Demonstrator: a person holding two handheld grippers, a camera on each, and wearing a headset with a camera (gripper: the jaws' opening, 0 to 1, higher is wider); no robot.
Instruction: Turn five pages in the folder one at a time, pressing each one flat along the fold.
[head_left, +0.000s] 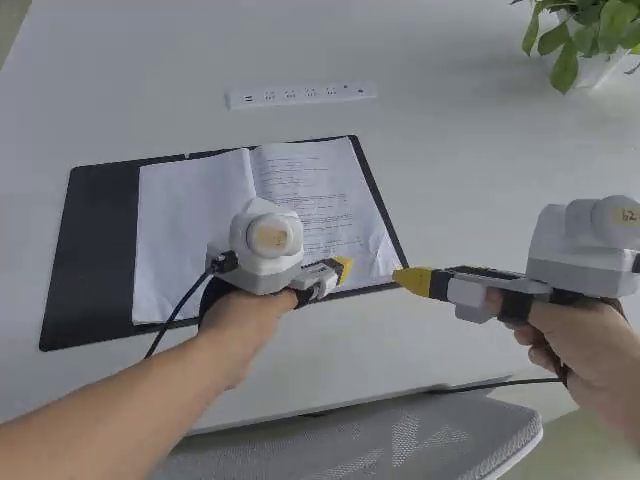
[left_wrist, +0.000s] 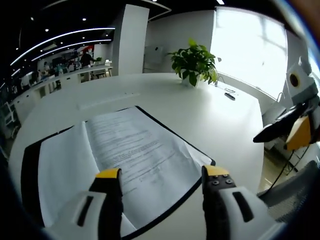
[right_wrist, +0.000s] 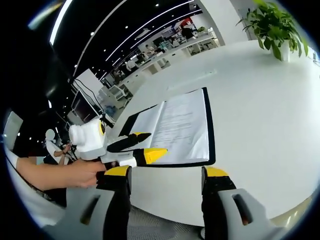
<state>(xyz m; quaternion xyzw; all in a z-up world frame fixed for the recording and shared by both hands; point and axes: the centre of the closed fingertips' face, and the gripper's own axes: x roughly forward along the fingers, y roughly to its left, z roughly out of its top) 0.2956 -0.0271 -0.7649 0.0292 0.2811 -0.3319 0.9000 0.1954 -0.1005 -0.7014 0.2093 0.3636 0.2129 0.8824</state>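
My left gripper (head_left: 335, 272), mid-frame in the head view, has a pale grey plastic body, black jaws tipped in yellow, and a thin black cable (head_left: 178, 312) trailing toward the lower left. My right gripper (head_left: 412, 278), at the right edge, matches it, with a yellowish sticker (head_left: 626, 214) marked 62 on top.

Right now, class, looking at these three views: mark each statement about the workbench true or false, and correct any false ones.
1. The folder lies open on the table. True.
2. The left tongs are clamped on the folder. False: they are open and hold nothing.
3. A power strip lies beyond the folder. True.
4. The potted plant stands on the folder. False: it stands on the table, well apart from it.
5. The right tongs are open. True.
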